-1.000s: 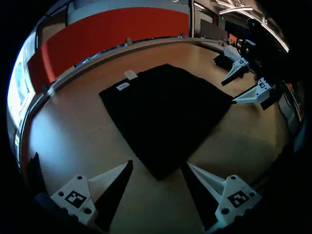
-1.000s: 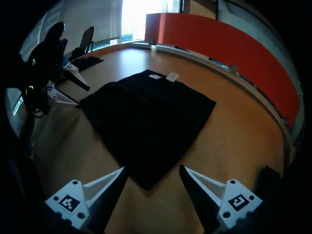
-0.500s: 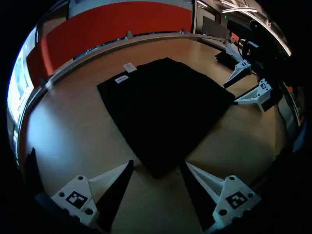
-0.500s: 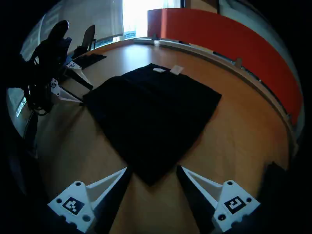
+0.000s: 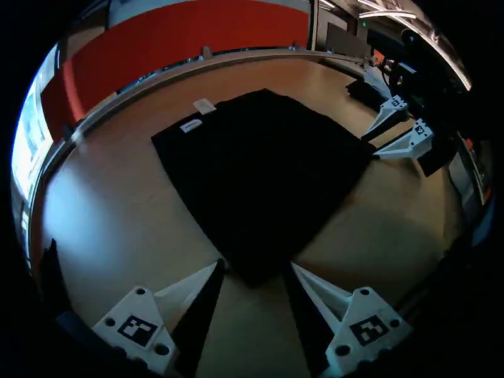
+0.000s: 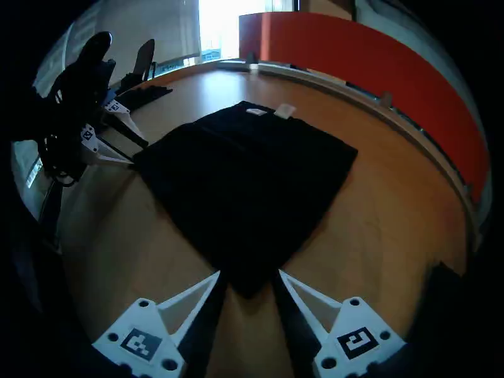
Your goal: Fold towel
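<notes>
A black towel (image 5: 264, 164) (image 6: 246, 176) lies flat on a wooden table (image 5: 113, 208) (image 6: 390, 208), with a white tag (image 5: 191, 125) (image 6: 256, 112) at its far edge. In the left gripper view, my left gripper (image 5: 253, 268) is open, its fingers narrowed either side of the towel's near corner. My right gripper (image 6: 249, 275) is likewise open and narrowed around the corner nearest it in the right gripper view. Each gripper also appears at the other's side corner: the right gripper (image 5: 370, 145), the left gripper (image 6: 138, 154).
A small white card (image 5: 204, 106) (image 6: 285, 111) lies on the table just past the towel. A red partition (image 5: 189, 38) (image 6: 378, 63) runs behind the table's far edge. Dark items (image 5: 362, 94) (image 6: 142, 94) sit near one end of the table.
Both grippers moved forward onto their towel corners, and their fingers drew closer together. The towel has not moved.
</notes>
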{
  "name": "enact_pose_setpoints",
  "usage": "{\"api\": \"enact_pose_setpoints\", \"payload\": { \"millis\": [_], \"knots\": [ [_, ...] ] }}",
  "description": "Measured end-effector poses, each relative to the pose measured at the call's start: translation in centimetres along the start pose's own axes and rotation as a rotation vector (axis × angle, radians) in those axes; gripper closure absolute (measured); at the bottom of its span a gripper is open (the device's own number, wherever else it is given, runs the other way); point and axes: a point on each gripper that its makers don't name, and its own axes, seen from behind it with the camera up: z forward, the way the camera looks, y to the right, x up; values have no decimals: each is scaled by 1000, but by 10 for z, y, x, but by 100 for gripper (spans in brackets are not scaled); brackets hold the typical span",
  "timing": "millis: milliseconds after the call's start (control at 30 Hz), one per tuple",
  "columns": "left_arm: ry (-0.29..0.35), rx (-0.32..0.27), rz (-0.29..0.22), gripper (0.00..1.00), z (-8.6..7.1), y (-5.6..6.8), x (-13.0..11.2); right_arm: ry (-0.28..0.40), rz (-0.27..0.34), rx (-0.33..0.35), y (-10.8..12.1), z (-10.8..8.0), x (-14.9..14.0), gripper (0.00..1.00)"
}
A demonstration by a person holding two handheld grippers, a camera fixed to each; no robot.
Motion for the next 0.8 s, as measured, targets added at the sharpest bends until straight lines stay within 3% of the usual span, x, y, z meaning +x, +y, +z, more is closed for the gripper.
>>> {"api": "enact_pose_setpoints", "payload": {
  "millis": [200, 333, 400, 800],
  "knots": [
    [-5, -8, 12, 64, 1, 8, 0, 0, 2, 4, -1, -1, 0, 71],
    [-8, -5, 12, 75, 0, 10, 1, -3, 5, 17, -5, -1, 0, 80],
    [-10, 1, 7, 90, 1, 9, 2, -4, 6, 30, -8, -2, 0, 82],
    [-8, 20, -25, 91, -5, 7, 10, 35, 1, 17, -12, -10, 16, 83]
  ]
}}
